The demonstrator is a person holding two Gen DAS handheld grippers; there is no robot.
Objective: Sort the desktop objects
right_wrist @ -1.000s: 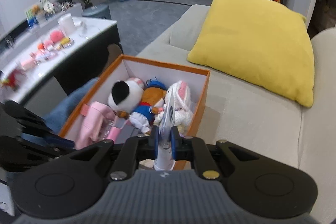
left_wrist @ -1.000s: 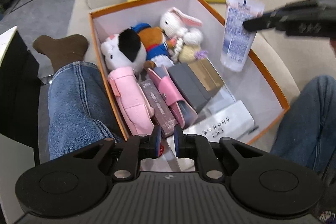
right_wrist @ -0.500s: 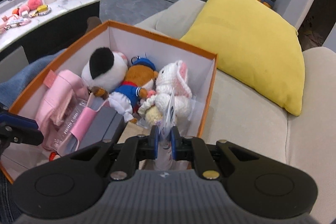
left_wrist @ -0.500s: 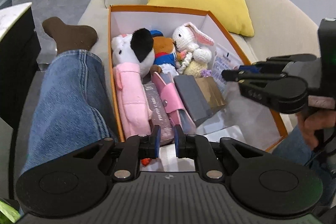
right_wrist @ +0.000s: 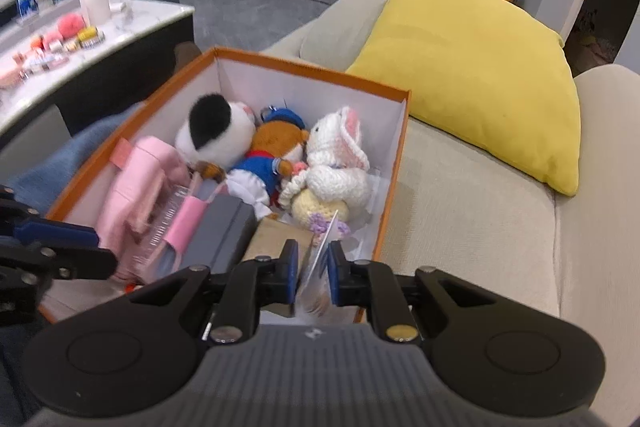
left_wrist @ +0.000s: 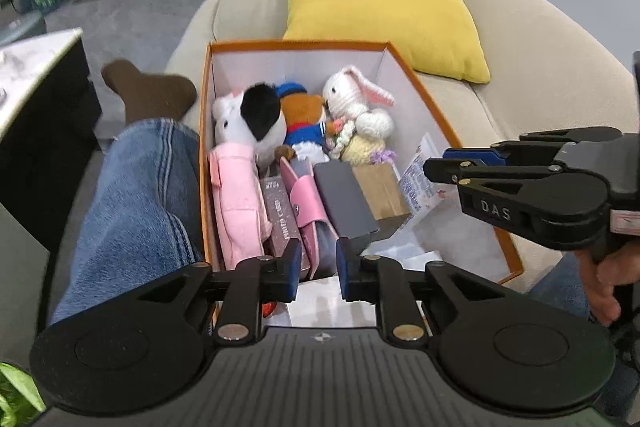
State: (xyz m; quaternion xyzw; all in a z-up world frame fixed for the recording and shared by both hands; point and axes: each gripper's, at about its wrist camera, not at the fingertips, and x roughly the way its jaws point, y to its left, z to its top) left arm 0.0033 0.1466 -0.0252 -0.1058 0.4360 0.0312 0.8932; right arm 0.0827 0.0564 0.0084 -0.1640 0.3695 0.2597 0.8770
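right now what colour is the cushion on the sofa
Yellow; the cushion shows best in the right wrist view.

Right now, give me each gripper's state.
Left gripper: jaws just opened slightly, nothing between them.
Right gripper: jaws just opening, white tube loose between them.

From where I steer, the box (left_wrist: 206, 163) is packed — plush toys (left_wrist: 256, 121) across the far end, pink pouch (left_wrist: 238, 203) and cases (left_wrist: 344, 199) along the left. Bare floor shows only by the right wall, and the right gripper (right_wrist: 313, 271) and tube (left_wrist: 420, 179) sit over it. A leg (left_wrist: 136, 195) blocks the left side — the sofa (right_wrist: 472, 203) right of the box is open.
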